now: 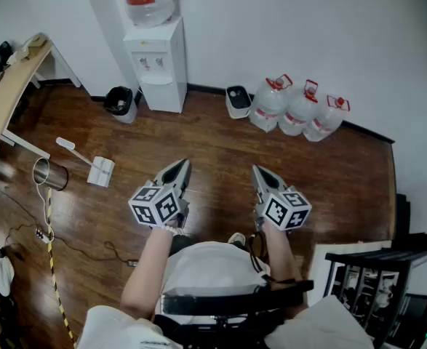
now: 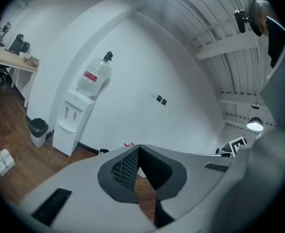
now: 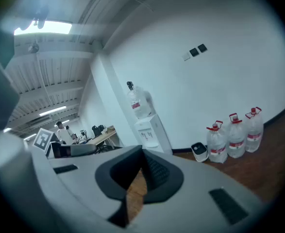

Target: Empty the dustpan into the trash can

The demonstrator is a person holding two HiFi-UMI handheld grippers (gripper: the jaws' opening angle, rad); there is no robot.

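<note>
The white dustpan (image 1: 101, 171) lies on the wood floor (image 1: 213, 151) at nine o'clock from my left gripper (image 1: 182, 166), well apart from it. The left gripper view catches it at its left edge. The right gripper view shows three water bottles (image 3: 235, 139) and a small white bin (image 3: 199, 151) instead. My left and right gripper (image 1: 260, 171) both have their jaws closed together, with nothing between them. A black trash can (image 1: 120, 102) stands between ten and eleven o'clock, beside the water dispenser (image 1: 157, 65).

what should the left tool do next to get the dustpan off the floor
Probably swing the left tool left and down toward the white long-handled dustpan, opening its jaws on the way: the dustpan lies untouched on the wooden floor to its left, and the tool is shut and empty.
</note>
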